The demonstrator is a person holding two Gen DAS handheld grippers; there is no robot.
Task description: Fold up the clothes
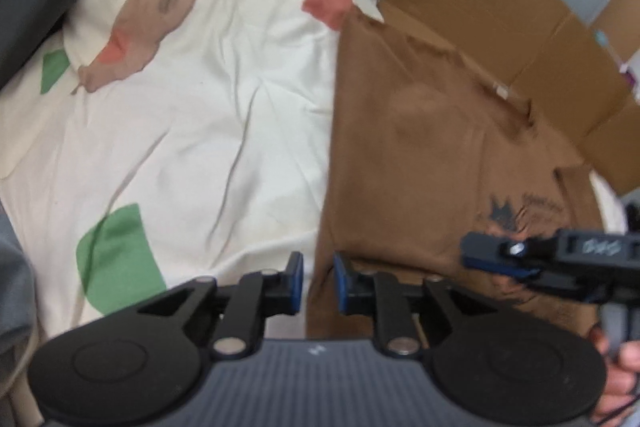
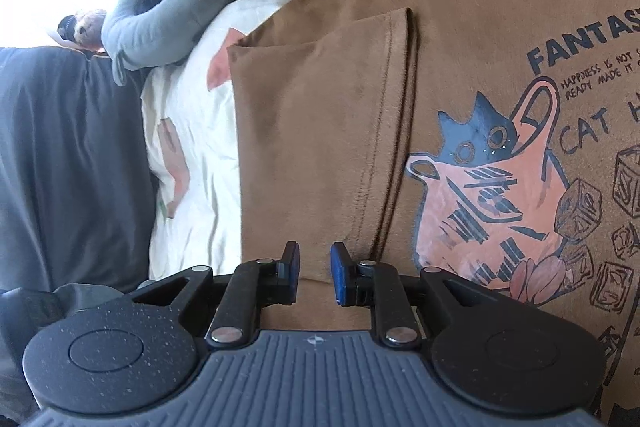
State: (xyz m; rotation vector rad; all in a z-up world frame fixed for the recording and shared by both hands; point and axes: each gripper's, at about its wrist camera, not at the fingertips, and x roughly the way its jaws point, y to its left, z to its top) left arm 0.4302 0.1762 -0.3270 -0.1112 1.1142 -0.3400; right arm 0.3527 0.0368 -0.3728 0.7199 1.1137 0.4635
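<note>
Brown soft cotton T-shirt, sleeve folded flat; both hand-held grippers narrowly parted, empty.

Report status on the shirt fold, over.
Left tool and right tool open, holding nothing. Brown T-shirt flat on sheet, sleeve folded in. Nothing in the way.

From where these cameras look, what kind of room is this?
Probably a bedroom: a brown T-shirt lies on a cream sheet with coloured patches, like bedding. A grey pillow and flattened cardboard boxes sit beyond it.
</note>
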